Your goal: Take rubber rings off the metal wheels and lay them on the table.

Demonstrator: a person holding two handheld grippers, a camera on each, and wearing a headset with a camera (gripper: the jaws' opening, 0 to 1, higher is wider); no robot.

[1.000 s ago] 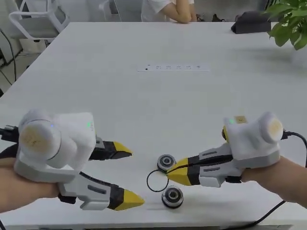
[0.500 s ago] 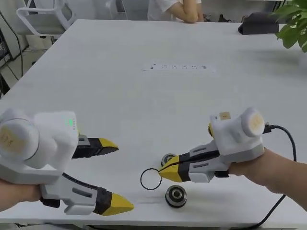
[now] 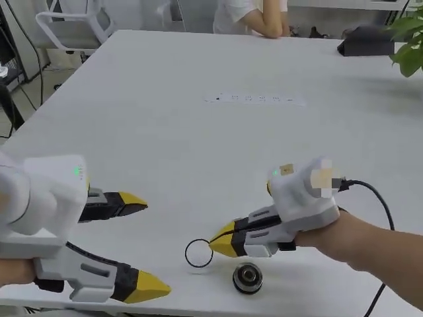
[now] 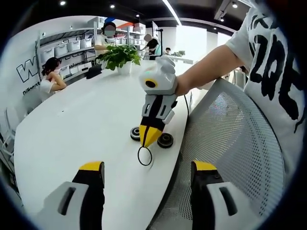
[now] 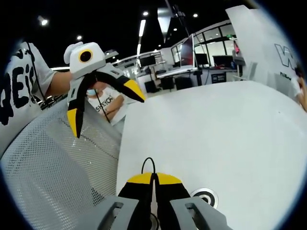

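My right gripper (image 3: pixel 215 246) is shut on a thin black rubber ring (image 3: pixel 186 253), which sticks out to the left of its yellow tips, low over the white table (image 3: pixel 198 145). One metal wheel (image 3: pixel 248 277) lies near the front edge, just right of the ring. In the left gripper view the right gripper (image 4: pixel 146 139) holds the ring (image 4: pixel 138 156) in front of two wheels (image 4: pixel 135 134) (image 4: pixel 165 140). The right gripper view has the ring (image 5: pixel 143 166) above the shut tips (image 5: pixel 153 179) and a wheel (image 5: pixel 205 196) beside them. My left gripper (image 3: pixel 149 244) is open and holds nothing.
The table's front edge runs right below the wheel. A flush socket strip (image 3: pixel 254 99) lies mid-table. At the far end a person's arms (image 3: pixel 264 16), a dark bag (image 3: pixel 367 39) and a plant (image 3: pixel 410 53). A mesh chair (image 4: pixel 230 143) stands at the near side.
My right gripper has carried the ring left, away from the wheels; its body now covers the farther wheel. The left gripper has drifted left and down. The camera has shifted.
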